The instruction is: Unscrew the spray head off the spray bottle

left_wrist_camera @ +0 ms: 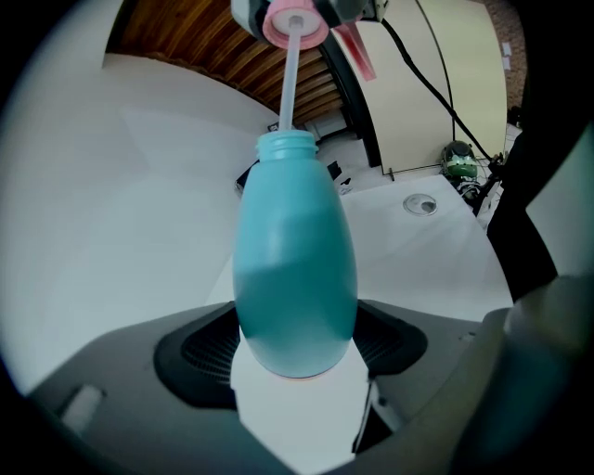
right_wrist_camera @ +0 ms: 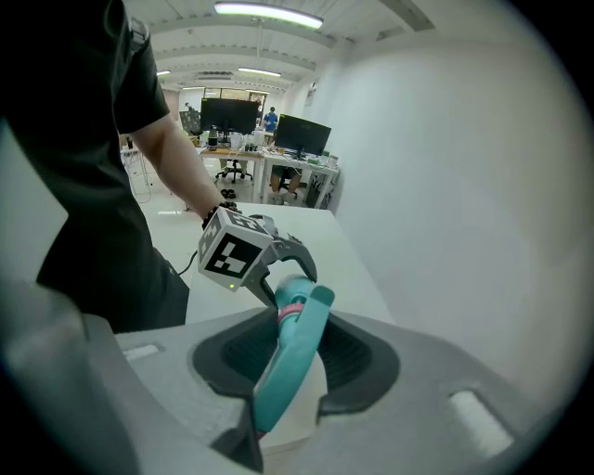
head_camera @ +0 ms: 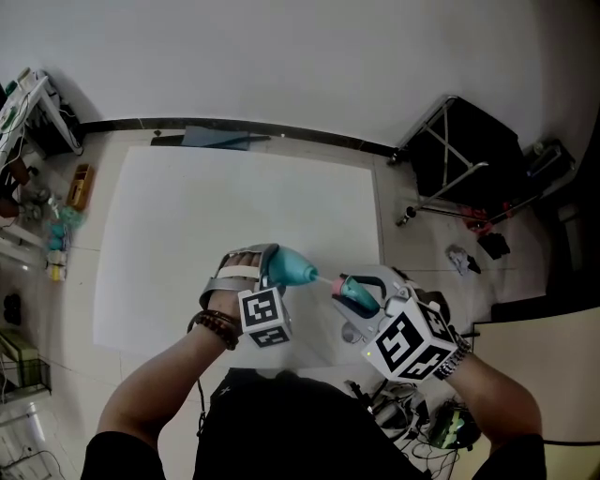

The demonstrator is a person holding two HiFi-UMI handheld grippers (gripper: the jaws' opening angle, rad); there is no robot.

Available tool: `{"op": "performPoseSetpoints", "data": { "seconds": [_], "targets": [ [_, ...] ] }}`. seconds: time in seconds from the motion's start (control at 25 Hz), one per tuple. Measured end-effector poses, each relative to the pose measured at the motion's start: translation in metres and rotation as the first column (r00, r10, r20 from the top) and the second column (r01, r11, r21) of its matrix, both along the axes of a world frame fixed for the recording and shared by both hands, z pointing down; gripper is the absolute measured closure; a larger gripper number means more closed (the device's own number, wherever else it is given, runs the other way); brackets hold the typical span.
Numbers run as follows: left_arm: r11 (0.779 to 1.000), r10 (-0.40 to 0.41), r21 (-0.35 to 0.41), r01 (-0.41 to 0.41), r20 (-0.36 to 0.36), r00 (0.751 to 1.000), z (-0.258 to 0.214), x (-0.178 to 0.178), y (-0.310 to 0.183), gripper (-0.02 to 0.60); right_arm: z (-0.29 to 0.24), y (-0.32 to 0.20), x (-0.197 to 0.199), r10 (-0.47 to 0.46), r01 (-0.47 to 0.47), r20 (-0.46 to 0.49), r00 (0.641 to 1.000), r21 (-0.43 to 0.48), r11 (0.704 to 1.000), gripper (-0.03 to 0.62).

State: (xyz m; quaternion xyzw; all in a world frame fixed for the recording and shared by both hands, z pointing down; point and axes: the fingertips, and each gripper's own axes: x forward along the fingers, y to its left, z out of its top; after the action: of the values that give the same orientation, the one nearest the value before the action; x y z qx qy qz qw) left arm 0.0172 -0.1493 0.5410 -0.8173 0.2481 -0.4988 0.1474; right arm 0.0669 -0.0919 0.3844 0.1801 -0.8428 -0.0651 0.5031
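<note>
A teal spray bottle (head_camera: 295, 270) lies nearly level over the white table (head_camera: 169, 225), with my left gripper (head_camera: 270, 274) shut on its base. In the left gripper view the bottle (left_wrist_camera: 295, 269) stands between the pads (left_wrist_camera: 209, 348), and its threaded neck (left_wrist_camera: 287, 143) is bare. A thin white dip tube (left_wrist_camera: 288, 83) runs from the neck up to the pink collar (left_wrist_camera: 295, 24) of the spray head. My right gripper (head_camera: 364, 302) is shut on the teal spray head (head_camera: 355, 292), just right of the bottle's mouth. In the right gripper view the head (right_wrist_camera: 290, 357) sits clamped between the jaws.
A black folding stand (head_camera: 459, 159) is on the floor at the right. Cables and small items (head_camera: 412, 412) lie below my right hand, and cluttered shelves (head_camera: 28, 131) line the left edge. Office desks with monitors (right_wrist_camera: 251, 130) show far behind.
</note>
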Motion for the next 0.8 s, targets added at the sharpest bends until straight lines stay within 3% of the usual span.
{"op": "performPoseSetpoints", "data": {
  "seconds": [0.8],
  "targets": [
    [0.994,0.104,-0.039,-0.103,0.023,0.994,-0.026,0.035,0.037,0.181,0.021,0.016,0.001,-0.080,0.080,-0.069,0.994,0.004,0.997,0.473]
  ]
}}
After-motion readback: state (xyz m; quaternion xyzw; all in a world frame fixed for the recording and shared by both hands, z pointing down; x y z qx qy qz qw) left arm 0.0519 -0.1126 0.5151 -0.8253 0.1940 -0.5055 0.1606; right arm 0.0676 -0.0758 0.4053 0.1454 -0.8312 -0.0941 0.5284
